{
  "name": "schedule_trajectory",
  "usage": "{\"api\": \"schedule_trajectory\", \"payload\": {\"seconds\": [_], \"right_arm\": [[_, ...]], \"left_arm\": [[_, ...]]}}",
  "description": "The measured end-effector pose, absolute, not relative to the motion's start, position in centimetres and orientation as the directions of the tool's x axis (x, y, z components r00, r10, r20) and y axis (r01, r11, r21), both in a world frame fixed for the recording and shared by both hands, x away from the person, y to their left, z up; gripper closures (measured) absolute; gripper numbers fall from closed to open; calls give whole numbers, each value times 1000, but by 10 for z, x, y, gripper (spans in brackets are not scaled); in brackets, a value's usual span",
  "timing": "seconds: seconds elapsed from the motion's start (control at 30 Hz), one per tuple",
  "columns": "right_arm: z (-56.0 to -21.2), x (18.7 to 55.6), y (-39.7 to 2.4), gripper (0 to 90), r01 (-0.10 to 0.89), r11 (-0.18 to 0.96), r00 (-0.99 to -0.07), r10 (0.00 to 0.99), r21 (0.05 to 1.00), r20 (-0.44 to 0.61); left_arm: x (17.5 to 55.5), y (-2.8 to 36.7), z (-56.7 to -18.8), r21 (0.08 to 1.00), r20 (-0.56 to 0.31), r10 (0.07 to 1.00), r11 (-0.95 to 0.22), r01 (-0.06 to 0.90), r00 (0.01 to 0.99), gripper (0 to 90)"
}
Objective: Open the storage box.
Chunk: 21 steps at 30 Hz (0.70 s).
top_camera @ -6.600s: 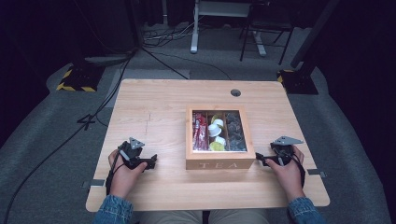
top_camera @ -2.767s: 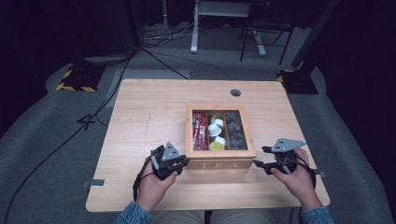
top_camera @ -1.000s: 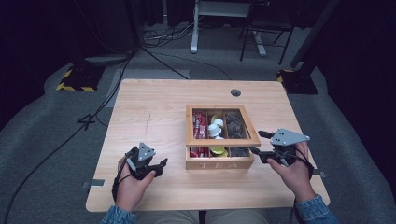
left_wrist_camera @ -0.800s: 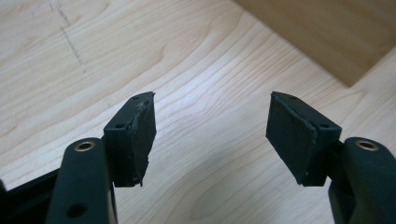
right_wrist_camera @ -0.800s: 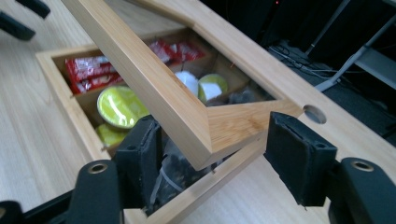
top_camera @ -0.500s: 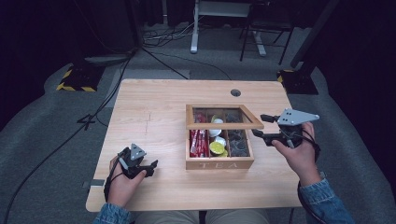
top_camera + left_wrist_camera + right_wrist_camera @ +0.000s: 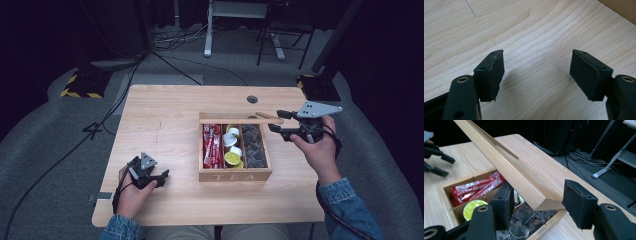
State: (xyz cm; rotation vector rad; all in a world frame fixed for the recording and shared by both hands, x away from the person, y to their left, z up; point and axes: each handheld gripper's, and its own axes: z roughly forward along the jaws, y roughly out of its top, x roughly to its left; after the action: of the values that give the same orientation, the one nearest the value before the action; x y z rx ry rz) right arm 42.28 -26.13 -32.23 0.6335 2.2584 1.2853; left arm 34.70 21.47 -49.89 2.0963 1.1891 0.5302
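A wooden tea box (image 7: pixel 235 175) stands mid-table, its lid (image 7: pixel 240 120) raised and tilted over it. My right gripper (image 7: pixel 278 121) is at the lid's right corner. In the right gripper view the lid (image 7: pixel 506 162) has its corner between the jaws of my right gripper (image 7: pixel 539 195), touching one pad, while the other pad stands apart. These jaws have just been closing. Inside lie red sachets (image 7: pixel 213 145), a lime capsule (image 7: pixel 232 158) and dark tea bags (image 7: pixel 252 145). My left gripper (image 7: pixel 165 178) rests low near the table's front left. It (image 7: pixel 537 72) is open with nothing between the jaws, which have just opened wider.
The wooden table (image 7: pixel 165 115) has a round cable hole (image 7: pixel 252 99) behind the box. Black stands and cables lie on the grey floor beyond the far edge. Bare wood stretches left of the box.
The box lid has swung up on its right side as my right hand rose with it. My left hand drew back leftward and sank toward the table.
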Motion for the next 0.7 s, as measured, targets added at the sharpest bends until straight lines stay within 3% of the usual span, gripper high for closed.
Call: {"api": "schedule_trajectory", "payload": {"seconds": [0.7], "right_arm": [[-303,466,-252,471,191,423,-787,605,886,-119]], "left_arm": [[352,217,-503,708,-18,872,-334,622,489,275]]}}
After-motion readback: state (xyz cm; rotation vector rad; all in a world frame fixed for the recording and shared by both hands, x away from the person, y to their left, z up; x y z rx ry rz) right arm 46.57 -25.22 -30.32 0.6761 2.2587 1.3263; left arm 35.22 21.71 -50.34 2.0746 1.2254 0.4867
